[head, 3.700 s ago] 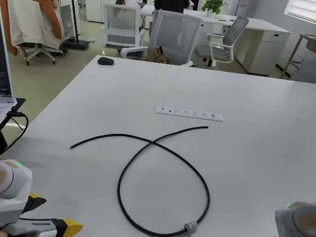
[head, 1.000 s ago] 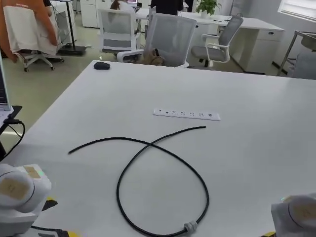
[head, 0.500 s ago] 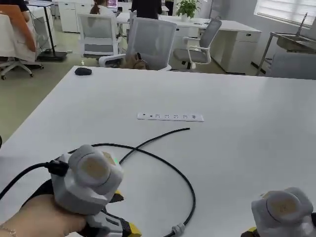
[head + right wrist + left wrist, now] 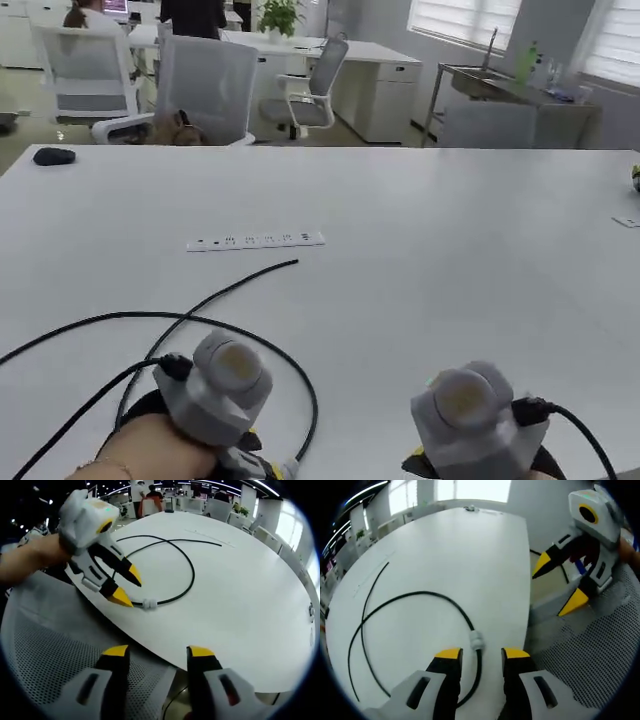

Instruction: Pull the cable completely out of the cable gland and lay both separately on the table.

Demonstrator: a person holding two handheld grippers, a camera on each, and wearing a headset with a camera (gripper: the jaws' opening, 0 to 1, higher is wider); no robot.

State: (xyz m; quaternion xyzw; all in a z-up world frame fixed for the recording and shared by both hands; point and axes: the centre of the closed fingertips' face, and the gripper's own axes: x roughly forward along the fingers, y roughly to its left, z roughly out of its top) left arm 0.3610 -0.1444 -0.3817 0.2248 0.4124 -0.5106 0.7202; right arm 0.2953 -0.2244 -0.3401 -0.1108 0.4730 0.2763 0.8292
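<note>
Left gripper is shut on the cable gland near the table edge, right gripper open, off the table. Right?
No. The left gripper is open: the left gripper view shows its jaws apart either side of the cable, with the cable gland just ahead, ungripped. The rest holds: right gripper open, off the table.

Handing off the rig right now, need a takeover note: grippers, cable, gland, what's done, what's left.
Left gripper: open, at the edge of the table, cable gland just ahead of its tips, not gripped.
Right gripper: open, empty, held off the table edge.
Cable: looped on the table, threaded through the gland.
Done: nothing yet.
Left: grip gland and cable, pull the cable fully out, lay both apart on the table.
</note>
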